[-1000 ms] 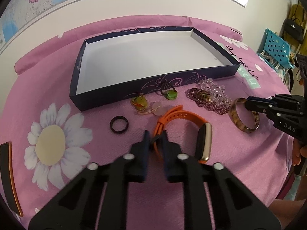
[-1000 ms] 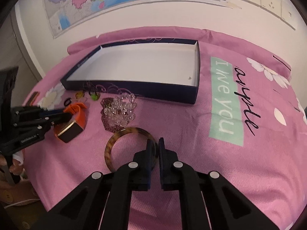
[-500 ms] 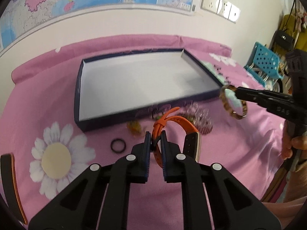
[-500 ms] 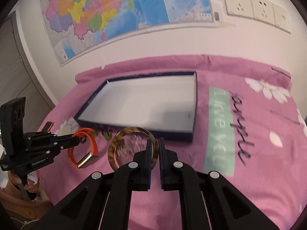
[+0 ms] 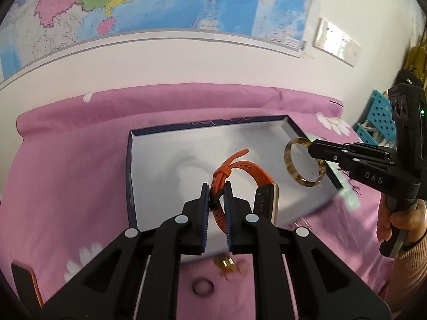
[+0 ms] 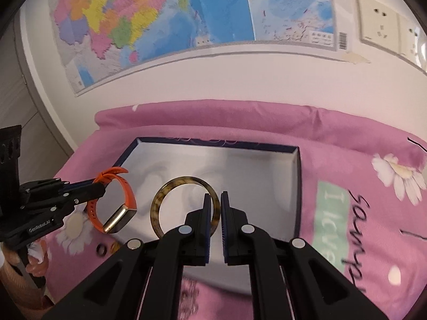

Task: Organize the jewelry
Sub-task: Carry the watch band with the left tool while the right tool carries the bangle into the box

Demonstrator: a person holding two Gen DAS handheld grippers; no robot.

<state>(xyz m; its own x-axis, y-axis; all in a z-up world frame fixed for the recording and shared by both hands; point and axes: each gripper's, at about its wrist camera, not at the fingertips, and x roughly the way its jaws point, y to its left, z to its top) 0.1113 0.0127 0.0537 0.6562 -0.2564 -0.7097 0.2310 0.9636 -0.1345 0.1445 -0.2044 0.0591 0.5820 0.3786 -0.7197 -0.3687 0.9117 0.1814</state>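
My left gripper (image 5: 216,190) is shut on the strap of an orange watch (image 5: 248,170) with a gold face and holds it in the air over the dark blue box (image 5: 129,176) with a white floor. My right gripper (image 6: 215,200) is shut on a tortoiseshell bangle (image 6: 160,200) and holds it upright above the same box (image 6: 297,186). The bangle (image 5: 289,160) and the right gripper (image 5: 315,146) show at the right of the left wrist view. The watch (image 6: 128,194) and left gripper (image 6: 100,186) show at the left of the right wrist view.
A black ring (image 5: 203,287) and a small yellow-green piece (image 5: 225,262) lie on the pink flowered cloth (image 5: 66,186) in front of the box. The ring (image 6: 101,249) also shows in the right wrist view. A wall with a map stands behind the table.
Both grippers lifted their pieces off the cloth and carried them forward and up, from in front of the box to above its white floor.
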